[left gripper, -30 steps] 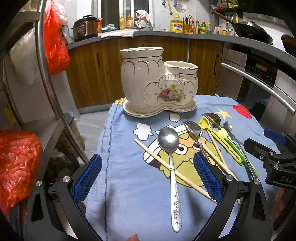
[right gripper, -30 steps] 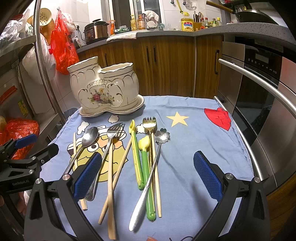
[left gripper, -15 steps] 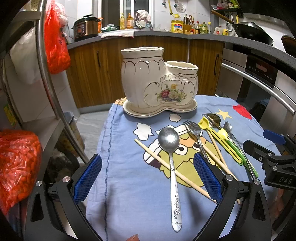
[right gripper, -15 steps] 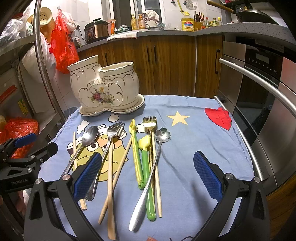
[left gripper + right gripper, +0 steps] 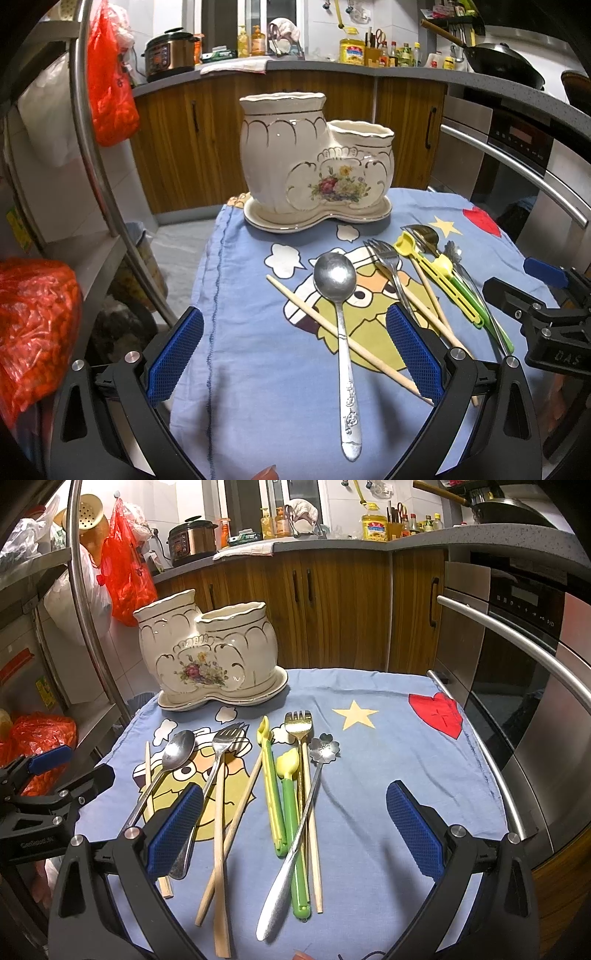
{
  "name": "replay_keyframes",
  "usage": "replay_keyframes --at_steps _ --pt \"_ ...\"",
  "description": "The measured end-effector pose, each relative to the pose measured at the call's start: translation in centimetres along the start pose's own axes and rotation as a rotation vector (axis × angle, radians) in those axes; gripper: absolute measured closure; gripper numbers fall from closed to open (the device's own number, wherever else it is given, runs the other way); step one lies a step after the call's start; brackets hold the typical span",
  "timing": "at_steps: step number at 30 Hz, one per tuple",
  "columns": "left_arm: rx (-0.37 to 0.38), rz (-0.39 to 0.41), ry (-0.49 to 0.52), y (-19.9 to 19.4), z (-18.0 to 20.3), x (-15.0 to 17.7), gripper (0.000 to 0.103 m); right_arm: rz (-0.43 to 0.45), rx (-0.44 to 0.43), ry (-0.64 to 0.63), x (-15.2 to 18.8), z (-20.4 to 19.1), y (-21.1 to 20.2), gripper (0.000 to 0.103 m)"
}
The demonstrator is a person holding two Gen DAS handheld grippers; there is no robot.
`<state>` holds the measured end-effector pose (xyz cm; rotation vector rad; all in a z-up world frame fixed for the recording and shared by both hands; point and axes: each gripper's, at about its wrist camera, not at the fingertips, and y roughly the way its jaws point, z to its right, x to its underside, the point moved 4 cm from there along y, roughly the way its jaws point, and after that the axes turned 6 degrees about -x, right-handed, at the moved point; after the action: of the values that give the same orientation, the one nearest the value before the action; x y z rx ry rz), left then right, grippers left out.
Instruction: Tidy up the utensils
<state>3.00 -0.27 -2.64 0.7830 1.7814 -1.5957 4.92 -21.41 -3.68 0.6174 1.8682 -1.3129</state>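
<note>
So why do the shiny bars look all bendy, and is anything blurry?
Left wrist view: the fisheye lens bends the steel rack bar near the edge; the spoon stays sharp, with glare on its bowl. Right wrist view: the oven handle curves likewise; the utensil holder looks crisp.

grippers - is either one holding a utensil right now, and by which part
Nothing is held. The left gripper and right gripper are both open, with every utensil lying on the cloth.
</note>
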Motion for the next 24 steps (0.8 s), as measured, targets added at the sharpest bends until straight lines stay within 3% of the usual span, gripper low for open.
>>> replay_keyframes --at_steps 6,12,17,19,24 --pt "-0.048 0.053 0.037 0.0 0.3 -0.1 0.005 0.021 0.008 -0.015 -0.9 1.1 0.2 0.005" --pt "0.029 0.035 0.085 0.8 1.4 0.2 0.005 -0.012 -0.006 -0.07 -1.6 1.6 1.0 0.005" --pt "0.062 0.005 0.035 1.4 0.5 0.0 0.005 -0.074 -0.068 -0.007 -2.2 3.4 2.4 0.006" --pt "0.084 -0.018 0.023 1.7 0.3 0.0 0.005 -0.078 -0.067 -0.005 -2.8 4.0 2.8 0.011" --pt "0.097 -0.024 0.013 1.8 0.1 0.0 0.005 -0.191 -0.044 -0.056 -3.0 4.5 5.4 0.049"
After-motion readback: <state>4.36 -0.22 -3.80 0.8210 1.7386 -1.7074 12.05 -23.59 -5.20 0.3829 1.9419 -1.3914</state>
